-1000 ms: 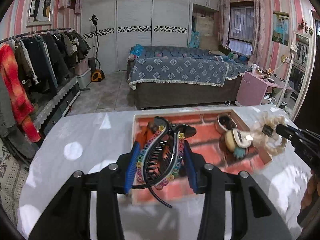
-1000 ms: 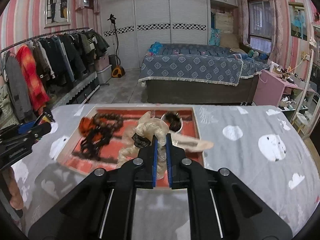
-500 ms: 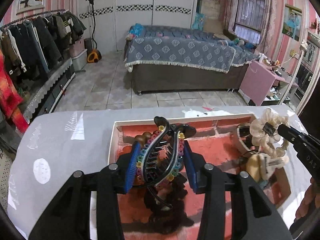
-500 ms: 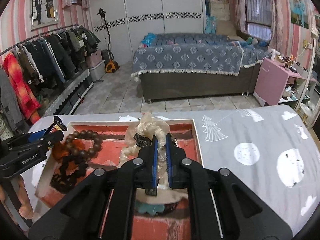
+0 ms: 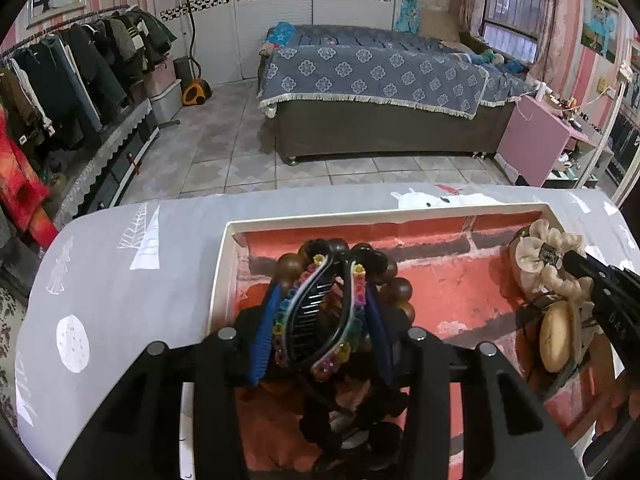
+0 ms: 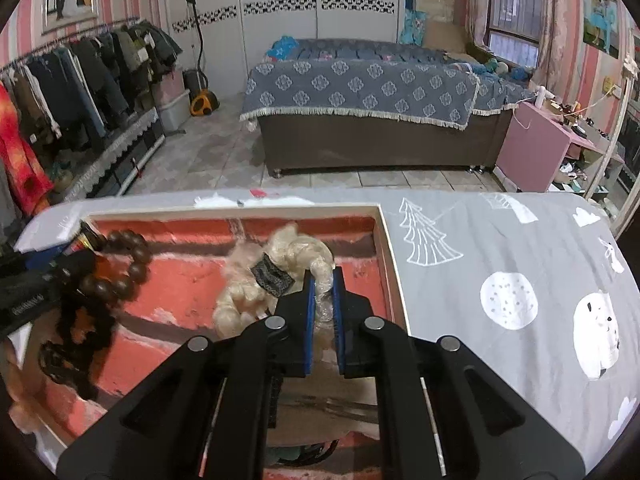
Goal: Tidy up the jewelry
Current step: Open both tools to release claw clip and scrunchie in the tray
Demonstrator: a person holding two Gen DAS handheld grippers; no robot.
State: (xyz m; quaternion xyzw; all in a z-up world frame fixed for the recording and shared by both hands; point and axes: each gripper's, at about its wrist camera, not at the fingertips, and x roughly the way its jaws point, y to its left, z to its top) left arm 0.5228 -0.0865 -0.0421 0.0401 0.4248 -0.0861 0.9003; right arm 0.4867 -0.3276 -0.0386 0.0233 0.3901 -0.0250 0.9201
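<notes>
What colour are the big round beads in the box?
Dark brown, like polished wood. The beads show best in the right wrist view.

Pink-striped walls [image 5: 568,20], tiled floor [image 5: 240,148], blue-covered bed [image 5: 380,76], clothes rack [image 5: 60,80]

Two close wrist views angled down, both sharing the red-lined tray [image 5: 224,264] and bedroom.

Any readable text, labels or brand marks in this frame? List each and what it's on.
"DAS" or "UAS", cut off: white letters on the right gripper.
White print on the left gripper: too blurred to read.
Dark tag on the cream scrunchie: too small to read.
</notes>
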